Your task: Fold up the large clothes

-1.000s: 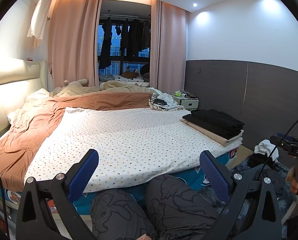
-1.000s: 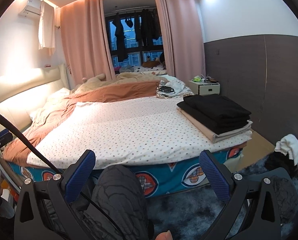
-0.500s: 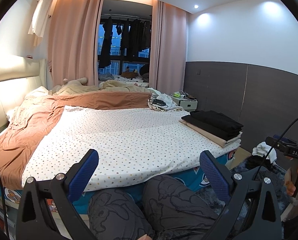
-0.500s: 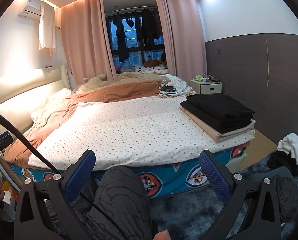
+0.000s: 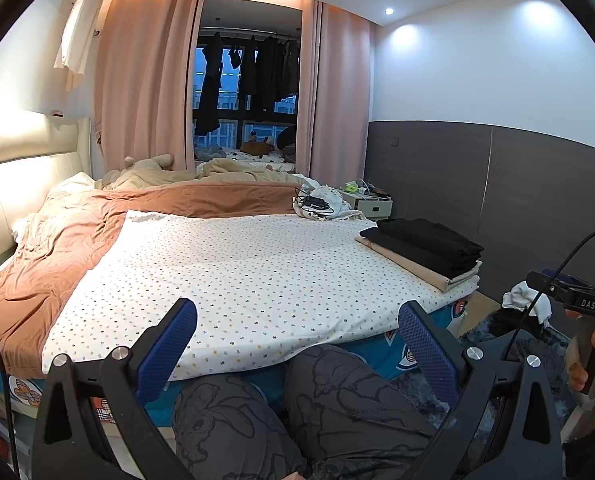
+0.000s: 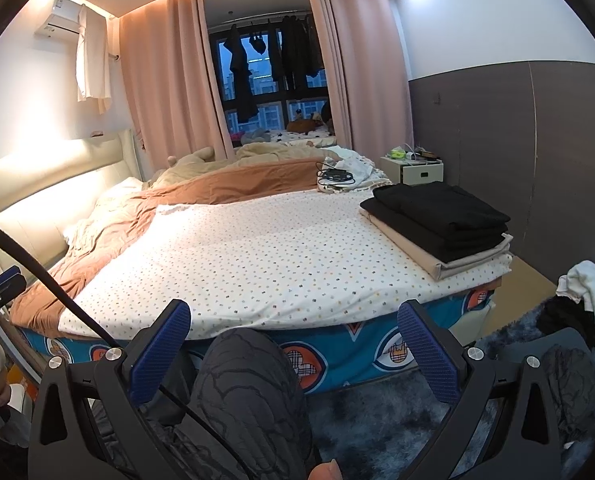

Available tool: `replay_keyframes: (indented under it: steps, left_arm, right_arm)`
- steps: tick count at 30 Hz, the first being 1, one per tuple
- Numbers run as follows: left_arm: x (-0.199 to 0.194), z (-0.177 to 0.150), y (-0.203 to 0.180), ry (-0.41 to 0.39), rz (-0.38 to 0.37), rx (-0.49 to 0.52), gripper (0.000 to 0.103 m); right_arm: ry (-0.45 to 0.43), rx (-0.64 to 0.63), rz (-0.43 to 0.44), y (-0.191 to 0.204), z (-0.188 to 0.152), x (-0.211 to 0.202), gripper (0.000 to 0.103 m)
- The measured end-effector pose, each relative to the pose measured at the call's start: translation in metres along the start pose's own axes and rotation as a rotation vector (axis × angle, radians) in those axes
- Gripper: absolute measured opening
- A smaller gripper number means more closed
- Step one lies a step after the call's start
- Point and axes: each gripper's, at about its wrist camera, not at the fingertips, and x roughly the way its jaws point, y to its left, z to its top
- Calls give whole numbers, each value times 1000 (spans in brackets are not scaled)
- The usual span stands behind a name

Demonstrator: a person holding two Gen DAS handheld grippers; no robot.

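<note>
A stack of folded clothes (image 5: 425,250), black pieces on a beige one, lies at the right edge of the bed; it also shows in the right wrist view (image 6: 437,222). A white dotted sheet (image 5: 249,272) covers the near part of the bed (image 6: 265,256). A loose pile of white and dark clothes (image 6: 581,300) lies on the floor at the right. My left gripper (image 5: 297,344) is open and empty, held in front of the bed above the person's knees. My right gripper (image 6: 293,340) is open and empty, also short of the bed.
A brown quilt (image 5: 57,248) is bunched at the left and far side of the bed. Cables and a white cloth (image 5: 317,204) lie at the far right corner. A nightstand (image 6: 413,168) stands by the grey wall. A dark shaggy rug (image 6: 377,420) covers the floor.
Both grippers have drifted slightly, so the bed and folded stack sit a little differently in view. Both stay open and empty.
</note>
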Motion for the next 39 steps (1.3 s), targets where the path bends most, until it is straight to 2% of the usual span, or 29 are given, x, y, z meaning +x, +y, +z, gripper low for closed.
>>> replay_keyframes:
  steps: [39]
  left_arm:
    - [-1,0,5,-1,-9,-14,103]
  right_arm:
    - [7,9,-2,-4,4,-1,103]
